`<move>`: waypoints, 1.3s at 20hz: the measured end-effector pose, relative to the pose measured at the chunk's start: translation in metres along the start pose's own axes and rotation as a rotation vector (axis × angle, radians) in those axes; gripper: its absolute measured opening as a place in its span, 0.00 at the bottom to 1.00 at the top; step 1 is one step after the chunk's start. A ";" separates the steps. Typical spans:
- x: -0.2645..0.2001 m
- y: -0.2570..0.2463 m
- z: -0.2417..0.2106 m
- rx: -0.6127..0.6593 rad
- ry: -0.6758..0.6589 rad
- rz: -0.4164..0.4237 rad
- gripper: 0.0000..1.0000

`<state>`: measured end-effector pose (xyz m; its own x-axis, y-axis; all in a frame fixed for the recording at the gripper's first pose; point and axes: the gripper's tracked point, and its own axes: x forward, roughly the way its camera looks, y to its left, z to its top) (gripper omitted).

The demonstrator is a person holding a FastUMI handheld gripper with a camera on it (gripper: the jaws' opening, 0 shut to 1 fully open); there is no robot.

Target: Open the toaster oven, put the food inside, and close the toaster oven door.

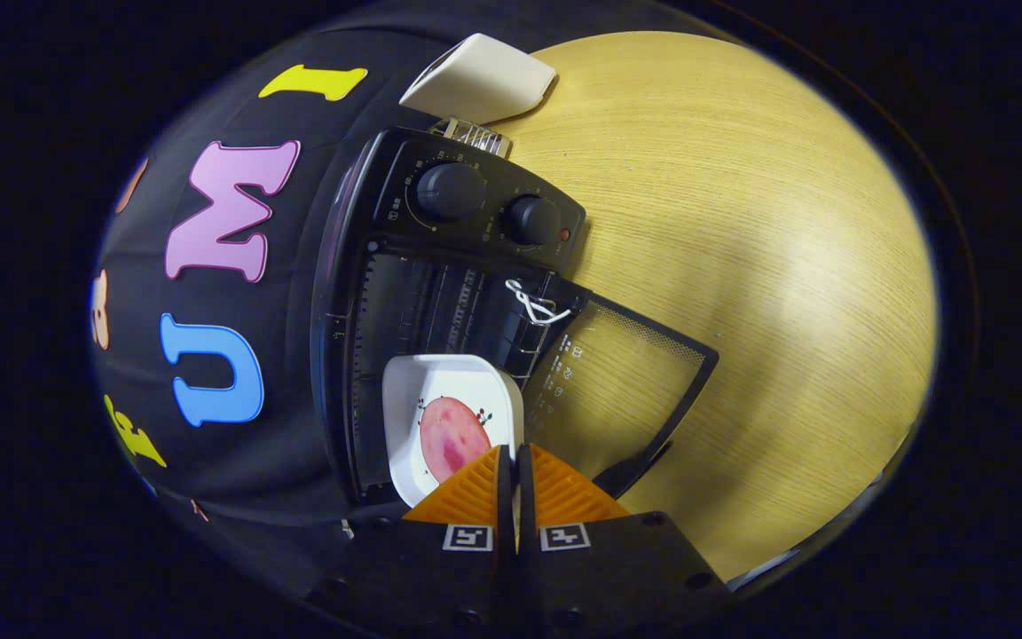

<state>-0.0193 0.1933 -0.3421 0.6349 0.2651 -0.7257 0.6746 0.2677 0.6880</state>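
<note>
Wooden table (742, 222) carries toaster oven (440, 266), white box (480, 80).

The hand-held gripper (514, 461) pinches the plate (413, 399) of food (451, 437) at the open toaster oven (440, 266).

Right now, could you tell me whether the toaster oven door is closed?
No, the toaster oven door hangs open over the table, and the gripper jaws pinch the plate rim at the oven mouth.

— What colours do I have on my feed?
— Black toaster oven (440, 266), white dish (453, 390) with small red-green sprigs, pink food (452, 439), pale yellow wood-grain table (742, 266).
</note>
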 end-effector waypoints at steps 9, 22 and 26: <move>0.034 0.007 0.003 0.148 -0.092 -0.050 0.05; 0.065 0.040 0.013 0.269 -0.143 -0.021 0.13; 0.047 0.044 0.013 0.234 -0.106 0.026 0.46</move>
<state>0.0454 0.2055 -0.3460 0.6805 0.1675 -0.7133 0.7187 0.0369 0.6943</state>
